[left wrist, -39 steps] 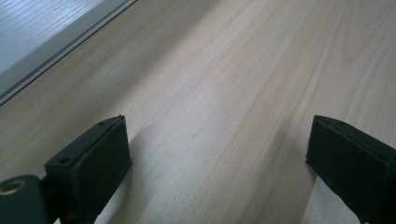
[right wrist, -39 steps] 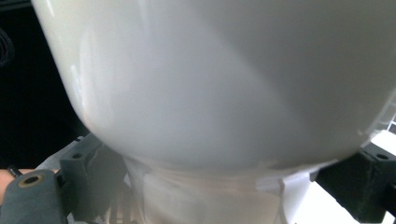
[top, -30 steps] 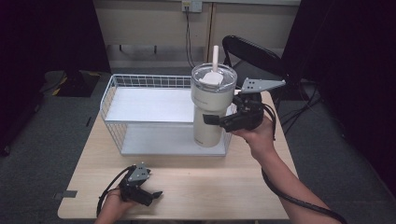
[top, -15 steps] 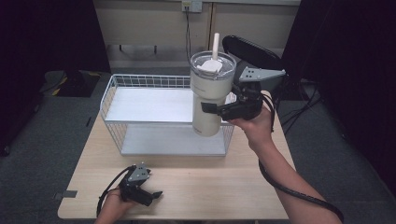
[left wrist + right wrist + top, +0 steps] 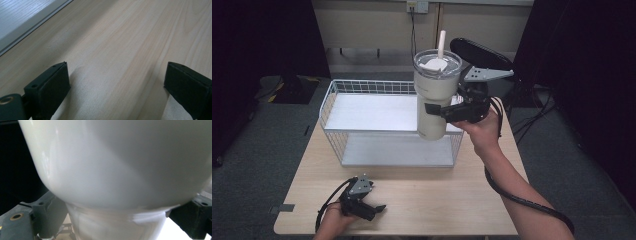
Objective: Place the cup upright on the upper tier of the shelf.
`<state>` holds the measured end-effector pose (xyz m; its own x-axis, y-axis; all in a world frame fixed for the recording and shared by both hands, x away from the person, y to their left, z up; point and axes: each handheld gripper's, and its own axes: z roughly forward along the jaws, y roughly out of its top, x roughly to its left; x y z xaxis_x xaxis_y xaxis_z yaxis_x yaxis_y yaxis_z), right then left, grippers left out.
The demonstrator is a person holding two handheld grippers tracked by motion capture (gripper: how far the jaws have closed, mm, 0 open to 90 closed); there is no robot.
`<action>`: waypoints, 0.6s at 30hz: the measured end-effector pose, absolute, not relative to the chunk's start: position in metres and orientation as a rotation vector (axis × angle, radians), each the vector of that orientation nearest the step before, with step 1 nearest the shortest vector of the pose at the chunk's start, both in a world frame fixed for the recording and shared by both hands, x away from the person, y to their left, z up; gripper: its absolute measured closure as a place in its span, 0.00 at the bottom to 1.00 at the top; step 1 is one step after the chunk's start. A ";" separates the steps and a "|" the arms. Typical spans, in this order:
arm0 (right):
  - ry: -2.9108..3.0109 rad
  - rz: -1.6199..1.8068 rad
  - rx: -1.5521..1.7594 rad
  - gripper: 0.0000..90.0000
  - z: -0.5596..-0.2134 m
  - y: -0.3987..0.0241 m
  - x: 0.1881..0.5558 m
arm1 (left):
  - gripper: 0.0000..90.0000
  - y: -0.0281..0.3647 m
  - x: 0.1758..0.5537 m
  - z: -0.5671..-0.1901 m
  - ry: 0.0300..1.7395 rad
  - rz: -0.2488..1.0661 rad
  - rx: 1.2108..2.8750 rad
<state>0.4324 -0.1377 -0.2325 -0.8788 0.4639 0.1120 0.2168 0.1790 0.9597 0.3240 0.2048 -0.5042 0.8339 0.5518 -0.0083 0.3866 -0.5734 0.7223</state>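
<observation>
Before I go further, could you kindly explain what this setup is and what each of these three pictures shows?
A person sits at a light wooden table, holding a black two-jaw hand tool in each hand. One picture comes from a camera above the table; the other two come from cameras riding on the tools. The right tool is clamped on a tall cream tumbler with a clear lid and white straw, held above the white wire basket on the table; its own camera sees the tumbler close up. The left tool rests open near the table's front edge, holding nothing.
</observation>
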 end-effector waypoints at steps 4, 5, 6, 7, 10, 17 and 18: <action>2.233 1.757 0.671 0.11 -0.230 -0.135 0.437 | 0.06 0.205 0.324 -0.504 0.682 0.280 2.251; 2.231 1.753 0.674 0.11 -0.230 -0.134 0.438 | 0.06 0.205 0.324 -0.504 0.682 0.280 2.251; 2.231 1.753 0.674 0.11 -0.230 -0.134 0.438 | 0.06 0.205 0.324 -0.504 0.682 0.280 2.250; 2.228 1.750 0.680 0.11 -0.229 -0.134 0.439 | 0.06 0.205 0.324 -0.504 0.681 0.278 2.252; 2.220 1.744 0.688 0.11 -0.229 -0.133 0.442 | 0.06 0.205 0.324 -0.504 0.681 0.278 2.252; 2.215 1.720 0.696 0.11 -0.227 -0.130 0.448 | 0.06 0.205 0.324 -0.504 0.681 0.279 2.252; 2.212 1.722 0.702 0.11 -0.226 -0.129 0.449 | 0.06 0.205 0.324 -0.504 0.681 0.279 2.252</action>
